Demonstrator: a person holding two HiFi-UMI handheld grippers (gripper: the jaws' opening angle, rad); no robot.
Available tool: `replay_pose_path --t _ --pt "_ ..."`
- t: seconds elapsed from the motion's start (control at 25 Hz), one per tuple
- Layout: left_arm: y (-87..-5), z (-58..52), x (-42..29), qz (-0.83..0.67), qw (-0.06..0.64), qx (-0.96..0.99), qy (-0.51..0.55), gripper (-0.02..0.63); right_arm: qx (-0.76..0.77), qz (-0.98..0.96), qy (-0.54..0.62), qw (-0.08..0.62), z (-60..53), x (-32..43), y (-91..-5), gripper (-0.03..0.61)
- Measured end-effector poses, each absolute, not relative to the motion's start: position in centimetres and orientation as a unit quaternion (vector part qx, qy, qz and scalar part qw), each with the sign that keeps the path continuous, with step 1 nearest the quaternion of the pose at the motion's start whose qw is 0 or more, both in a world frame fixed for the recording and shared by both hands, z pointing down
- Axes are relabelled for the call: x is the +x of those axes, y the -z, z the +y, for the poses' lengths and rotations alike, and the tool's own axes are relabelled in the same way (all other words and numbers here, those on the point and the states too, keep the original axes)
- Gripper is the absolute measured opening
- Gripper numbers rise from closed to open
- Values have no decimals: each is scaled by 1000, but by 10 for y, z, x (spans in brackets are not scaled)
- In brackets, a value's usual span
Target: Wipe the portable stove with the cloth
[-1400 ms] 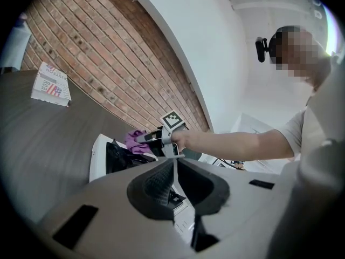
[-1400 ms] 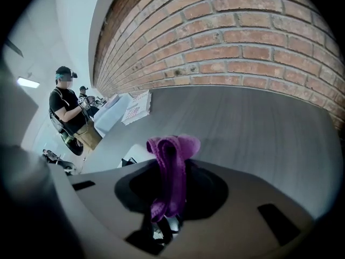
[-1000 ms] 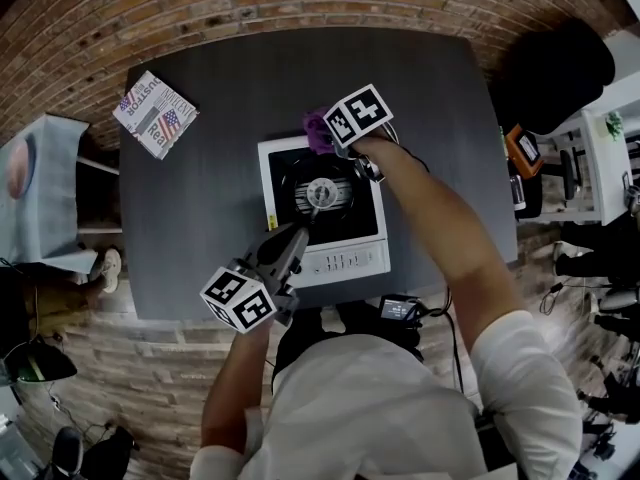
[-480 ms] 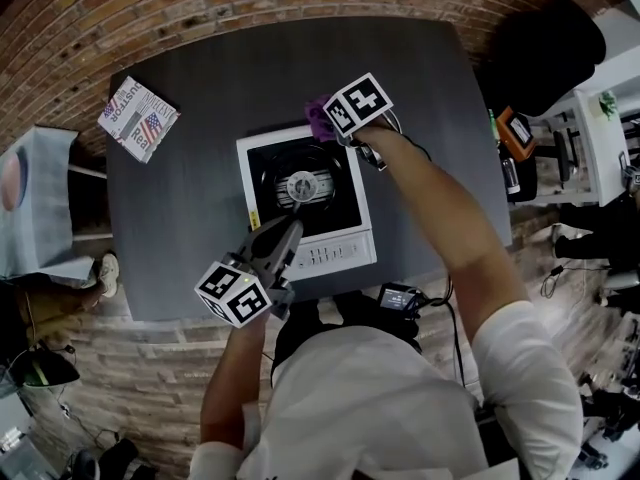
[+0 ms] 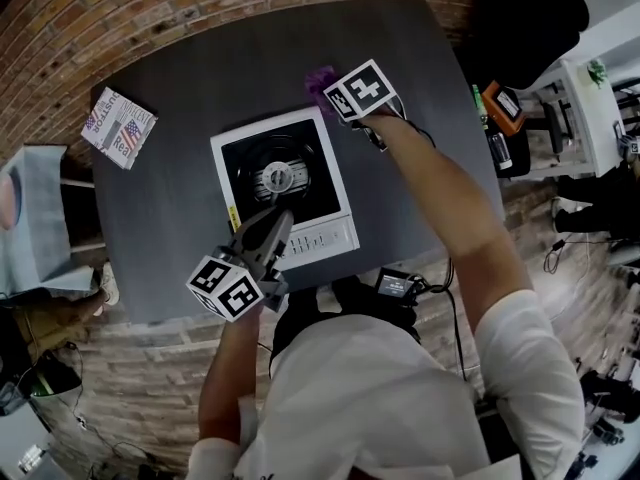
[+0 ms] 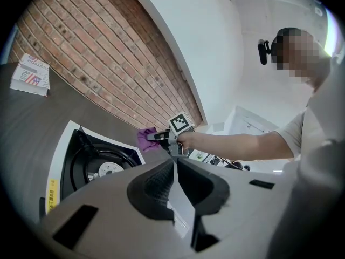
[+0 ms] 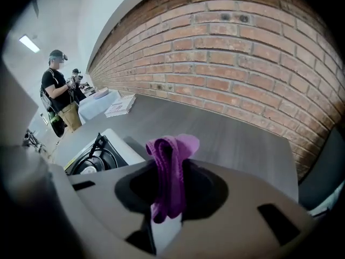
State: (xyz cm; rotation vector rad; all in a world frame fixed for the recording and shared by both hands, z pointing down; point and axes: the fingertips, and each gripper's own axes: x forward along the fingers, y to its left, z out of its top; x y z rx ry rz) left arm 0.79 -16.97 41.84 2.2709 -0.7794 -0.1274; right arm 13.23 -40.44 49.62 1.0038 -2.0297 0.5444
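Table (image 5: 200, 78): right claw (image 5: 332, 90) moved cloth (image 5: 320, 78) off stove (image 5: 280, 173).

Stove (image 5: 283, 183) stands on the bench (image 5: 200, 83), about central, close to the near edge. Booklet (image 5: 119, 128) lies on the bench at far left, well apart from the stove. Cloth (image 5: 321, 78) sits between the jaws of the right hand-held gripper (image 5: 330, 90), just beyond the stove's far right corner. Left hand-held gripper (image 5: 279, 220) is over the stove's near edge.
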Motion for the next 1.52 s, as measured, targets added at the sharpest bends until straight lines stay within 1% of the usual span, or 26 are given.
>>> replay_pose_path --t 0.2,0.68,0.84,1.04,1.52 --pt "-416 -165 17 -297 358 885 39 31 399 -801 -205 396 -397 144 -509 103" --pt "-416 -157 28 -304 359 882 24 31 357 -817 -152 427 -372 132 -532 101" --pt "-417 -155 32 -301 359 883 22 31 343 -824 -106 438 -361 128 -529 101" --pt "-418 -150 33 -301 361 883 21 31 322 -830 -79 449 -340 123 -534 101" --pt "-417 -139 37 -293 358 886 22 31 273 -820 18 503 -298 117 -538 101"
